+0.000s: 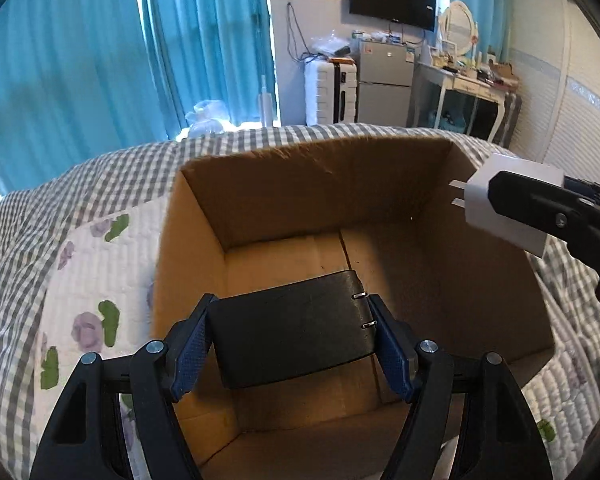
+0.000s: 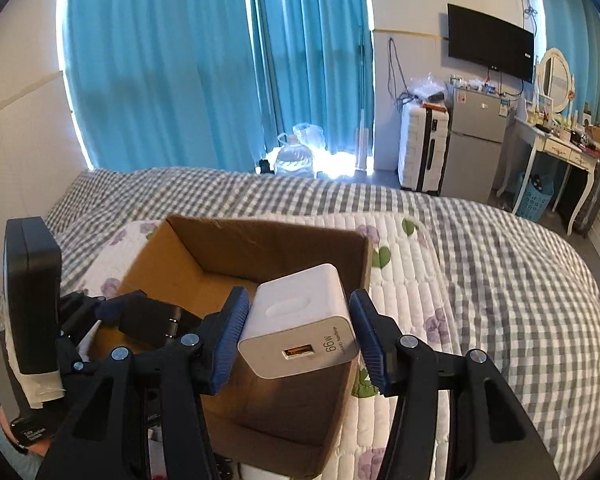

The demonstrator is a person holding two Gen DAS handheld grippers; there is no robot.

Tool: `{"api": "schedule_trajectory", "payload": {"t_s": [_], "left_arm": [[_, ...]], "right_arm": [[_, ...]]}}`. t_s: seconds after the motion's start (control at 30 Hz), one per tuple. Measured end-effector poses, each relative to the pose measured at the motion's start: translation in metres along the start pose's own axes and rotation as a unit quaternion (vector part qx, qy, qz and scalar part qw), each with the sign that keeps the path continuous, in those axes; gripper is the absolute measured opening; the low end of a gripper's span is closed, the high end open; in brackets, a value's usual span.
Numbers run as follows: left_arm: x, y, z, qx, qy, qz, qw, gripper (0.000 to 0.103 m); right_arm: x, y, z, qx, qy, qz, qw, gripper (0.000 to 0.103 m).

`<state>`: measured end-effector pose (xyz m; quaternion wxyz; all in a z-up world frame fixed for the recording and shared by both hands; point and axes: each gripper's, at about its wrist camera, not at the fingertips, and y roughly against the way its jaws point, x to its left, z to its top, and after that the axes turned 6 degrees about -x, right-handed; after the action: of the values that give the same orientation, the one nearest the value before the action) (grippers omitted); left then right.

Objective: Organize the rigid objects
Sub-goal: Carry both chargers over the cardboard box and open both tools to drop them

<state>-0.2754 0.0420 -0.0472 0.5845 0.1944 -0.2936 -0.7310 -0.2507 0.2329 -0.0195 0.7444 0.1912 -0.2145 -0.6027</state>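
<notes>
Left gripper (image 1: 292, 340): clamped on a black power adapter (image 1: 292, 328), blue pads (image 1: 188, 360) pressed against its two short sides. The adapter is held flat, its two metal prongs pointing right toward the right-hand pad. The gripper is angled downward over the near half of an open cardboard box (image 1: 260, 200), with the adapter held above the box floor, not touching it.

Right gripper (image 2: 298, 332): clamped on a white charger (image 2: 300, 320), held across its sides between blue pads (image 2: 228, 332). The USB port and a "66W" marking face the camera. In the left wrist view this gripper enters from the right at the box's far right corner, level with the rim, with the charger (image 1: 500, 200) prongs pointing left over the box interior. The charger is clear of the cardboard.

The box (image 2: 260, 256) stands on a white quilted floral pad (image 2: 412, 272) laid over a grey checked bedspread (image 2: 520, 260). No items are visible on the exposed part of its floor.

Beyond the bed: teal curtains (image 2: 160, 60), a white suitcase (image 2: 422, 148), a small silver refrigerator (image 2: 476, 140) and a wall-mounted television (image 2: 490, 40).
</notes>
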Motion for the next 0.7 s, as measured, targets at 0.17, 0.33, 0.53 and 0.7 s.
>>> {"api": "schedule_trajectory", "payload": {"t_s": [0.17, 0.33, 0.53, 0.7], "left_arm": [[-0.003, 0.014, 0.006, -0.036, -0.016, 0.015, 0.9991, 0.092], [0.011, 0.027, 0.012, -0.034, 0.007, 0.004, 0.9994, 0.092], [0.028, 0.055, 0.002, -0.044, 0.025, 0.003, 0.9987, 0.092], [0.034, 0.096, -0.009, -0.052, 0.026, 0.005, 0.9983, 0.092]], "right_arm": [[-0.010, -0.007, -0.003, 0.005, -0.011, 0.003, 1.000, 0.052], [-0.004, -0.009, -0.001, 0.003, -0.007, 0.000, 1.000, 0.052], [0.010, -0.015, -0.014, 0.002, -0.011, 0.012, 1.000, 0.056], [0.018, 0.024, -0.005, -0.025, -0.003, -0.015, 1.000, 0.079]]}}
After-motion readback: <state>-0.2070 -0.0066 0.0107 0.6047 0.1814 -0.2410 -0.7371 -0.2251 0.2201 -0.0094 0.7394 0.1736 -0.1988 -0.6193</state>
